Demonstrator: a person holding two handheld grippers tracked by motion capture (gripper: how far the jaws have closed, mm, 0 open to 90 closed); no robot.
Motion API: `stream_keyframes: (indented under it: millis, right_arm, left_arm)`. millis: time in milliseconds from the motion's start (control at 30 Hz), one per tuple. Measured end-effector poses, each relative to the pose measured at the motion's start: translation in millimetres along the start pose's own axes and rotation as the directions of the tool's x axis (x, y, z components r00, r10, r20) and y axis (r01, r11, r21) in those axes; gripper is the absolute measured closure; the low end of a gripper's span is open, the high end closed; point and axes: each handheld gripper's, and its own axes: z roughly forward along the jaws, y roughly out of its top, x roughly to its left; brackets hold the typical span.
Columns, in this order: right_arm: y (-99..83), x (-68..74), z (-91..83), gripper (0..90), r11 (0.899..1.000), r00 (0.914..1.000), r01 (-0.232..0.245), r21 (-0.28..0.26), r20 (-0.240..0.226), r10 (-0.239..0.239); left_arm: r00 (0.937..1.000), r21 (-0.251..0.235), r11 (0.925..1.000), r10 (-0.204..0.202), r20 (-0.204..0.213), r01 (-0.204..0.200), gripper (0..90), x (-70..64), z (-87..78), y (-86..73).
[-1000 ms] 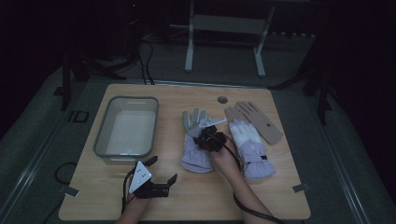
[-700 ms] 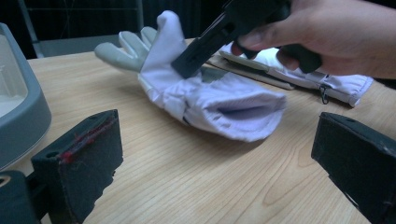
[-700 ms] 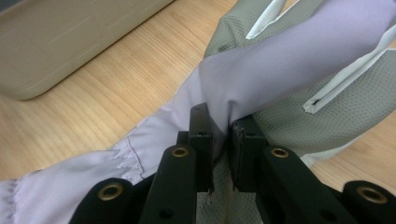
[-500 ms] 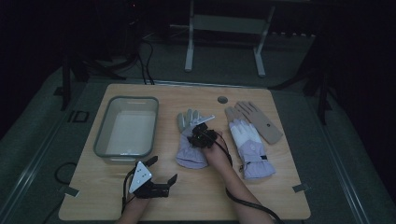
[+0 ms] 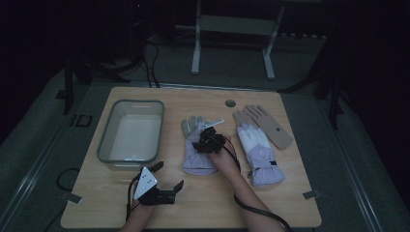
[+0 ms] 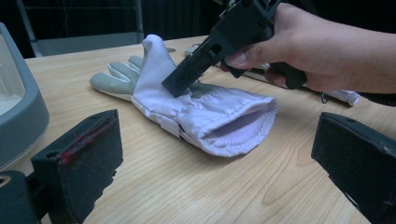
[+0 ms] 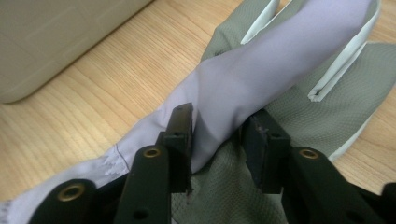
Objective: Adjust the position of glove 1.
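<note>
The near strip of the table (image 5: 270, 205) is bare wood, so a hand could cross there between the left gripper (image 5: 167, 181), whose jaws stand wide apart at the front left, and the cuffs of the gloves. The grey tray (image 5: 104, 145) blocks the left side with its raised walls, and a narrow lane of wood runs between it and the lilac glove (image 5: 196, 162). The right gripper (image 7: 217, 128) pinches a fold of that glove, while the second lilac glove (image 5: 258, 154) and the tan glove (image 5: 270, 125) cover the right middle, leaving the far edge around the round hole (image 5: 230, 103) open.
</note>
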Motion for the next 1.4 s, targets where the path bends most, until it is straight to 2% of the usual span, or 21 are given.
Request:
stream_keyframes:
  millis: [100,200,333,467,633,767,867,1067,1200,1300,1400]
  right_arm:
    - [0.2,-0.8,-5.5,63.8,1.0,1.0,-0.003,-0.008,0.002,0.003]
    - [-2.5,-2.7,-5.1,70.7,1.0,0.9994,-0.006,0.003,0.033,0.006]
    - [-10.8,-5.6,-3.7,76.2,0.998,0.9975,-0.058,-0.019,0.039,0.059]
    - [-17.0,-5.0,-8.4,76.6,0.994,0.9919,-0.103,-0.037,0.07,0.106]
    - [-25.1,-7.9,-18.0,76.0,0.994,0.9894,-0.106,-0.033,0.096,0.109]
    - [-35.2,-11.1,-25.5,74.9,0.991,0.9858,-0.128,-0.045,0.105,0.132]
    - [-39.8,-12.2,-28.4,74.4,0.991,0.9869,-0.121,-0.051,0.101,0.126]
    - [-36.6,-10.8,-38.3,70.9,0.99,0.9892,-0.125,-0.069,0.068,0.13]
    - [-34.0,-8.4,-53.2,69.9,0.99,0.9909,-0.108,-0.095,0.069,0.115]
    - [-30.6,-10.6,-68.8,65.0,0.987,0.9918,-0.098,-0.127,0.07,0.107]
    - [-28.4,-14.0,-79.7,61.1,0.987,0.992,-0.077,-0.138,0.089,0.09]
  left_arm:
    - [1.0,0.001,1.0,0.0,0.001,0.0,2.2,-0.2,0.1,0.0]
    - [1.0,0.0,1.0,0.003,0.001,-0.003,2.2,-0.4,0.1,0.0]
    - [1.0,-0.001,1.0,0.005,0.0,-0.005,2.2,-0.6,-0.1,-0.1]
    - [1.0,-0.001,1.0,0.005,0.0,-0.005,2.2,-0.5,-0.1,0.0]
    - [1.0,-0.001,1.0,0.008,-0.001,-0.008,2.2,-0.7,0.0,-0.1]
    - [1.0,-0.001,1.0,0.006,-0.003,-0.006,2.2,-0.7,0.1,0.0]
    - [1.0,0.0,1.0,0.007,-0.004,-0.007,2.2,-0.9,0.2,0.0]
    - [1.0,0.001,1.0,0.002,-0.004,-0.002,2.2,-0.3,0.1,0.1]
    - [1.0,0.0,1.0,0.003,-0.003,-0.003,2.2,-0.4,0.0,0.0]
    - [1.0,-0.002,1.0,0.003,-0.004,-0.003,2.2,-0.6,-0.2,-0.1]
    - [1.0,-0.002,1.0,0.001,-0.003,-0.001,2.2,-0.4,-0.2,-0.1]
